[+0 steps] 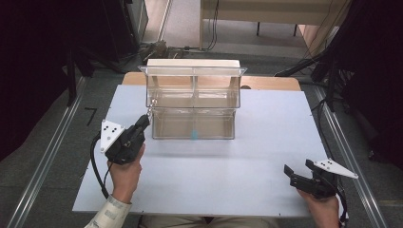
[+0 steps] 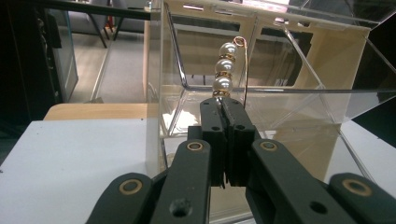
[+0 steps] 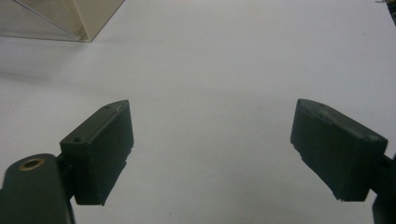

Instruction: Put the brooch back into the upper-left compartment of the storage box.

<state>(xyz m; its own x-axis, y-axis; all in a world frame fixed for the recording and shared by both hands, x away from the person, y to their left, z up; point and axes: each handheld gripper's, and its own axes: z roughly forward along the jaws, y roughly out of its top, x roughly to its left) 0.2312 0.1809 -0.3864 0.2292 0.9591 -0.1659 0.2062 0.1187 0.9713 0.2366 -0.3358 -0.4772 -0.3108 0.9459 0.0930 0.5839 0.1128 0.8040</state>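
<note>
We are clamping the left gripper (image 2: 222, 103) jaws on a gold-wired pearl bead strand (image 2: 225, 70) at the clear acrylic box (image 2: 299, 100), centre frame; right gripper (image 3: 212, 154) jaws are standing apart.

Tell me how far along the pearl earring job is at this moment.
Done: the left gripper is shut on the pearl earring, lifted off the table. In hand: it holds the earring at the left front corner of the clear acrylic organizer. Left: no earring hangs on the organizer yet, so placing it probably remains. The right gripper rests open over the white tabletop.
</note>
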